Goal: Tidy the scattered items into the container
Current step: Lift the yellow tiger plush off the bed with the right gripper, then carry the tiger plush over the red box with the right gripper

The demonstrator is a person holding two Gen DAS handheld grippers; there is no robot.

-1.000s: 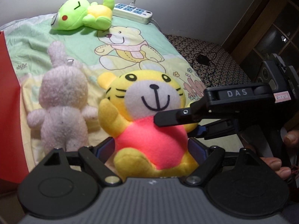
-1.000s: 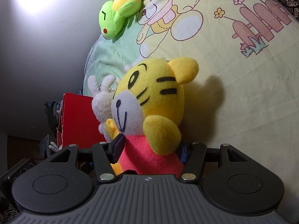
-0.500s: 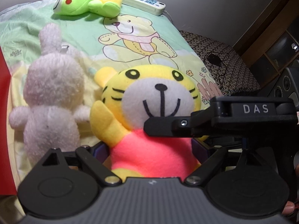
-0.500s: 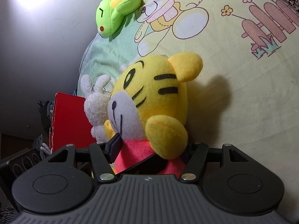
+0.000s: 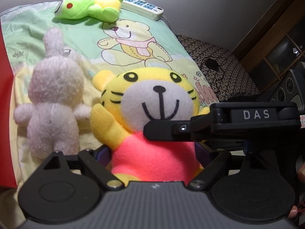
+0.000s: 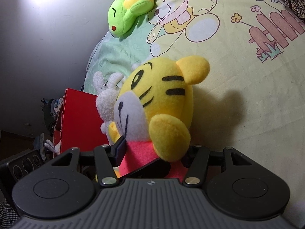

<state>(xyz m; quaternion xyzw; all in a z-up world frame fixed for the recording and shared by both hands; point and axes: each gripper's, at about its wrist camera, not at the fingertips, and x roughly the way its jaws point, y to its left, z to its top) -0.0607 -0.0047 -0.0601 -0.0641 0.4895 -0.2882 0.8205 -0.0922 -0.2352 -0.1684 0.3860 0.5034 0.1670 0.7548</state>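
Note:
A yellow tiger plush [image 5: 152, 103] in a pink shirt is held upright over the printed bed sheet. My left gripper [image 5: 154, 154] is shut on its pink body. My right gripper [image 6: 152, 152] is also shut on the tiger [image 6: 162, 103] from the side; its finger [image 5: 171, 131] crosses the tiger's neck in the left wrist view. A pale pink rabbit plush [image 5: 55, 99] lies face down just left of the tiger. A green frog plush [image 5: 87, 5] lies at the far end of the sheet. The red box [image 6: 80, 122] stands at the bed's left side.
A white power strip [image 5: 143, 7] with its cord lies by the wall behind the frog. A dark patterned cover [image 5: 219, 66] with a black cable lies right of the sheet. Speakers [image 5: 291, 87] and shelves stand at the far right.
Both grippers have kept their hold on the tiger. The left camera has moved closer and the tiger has risen slightly off the sheet.

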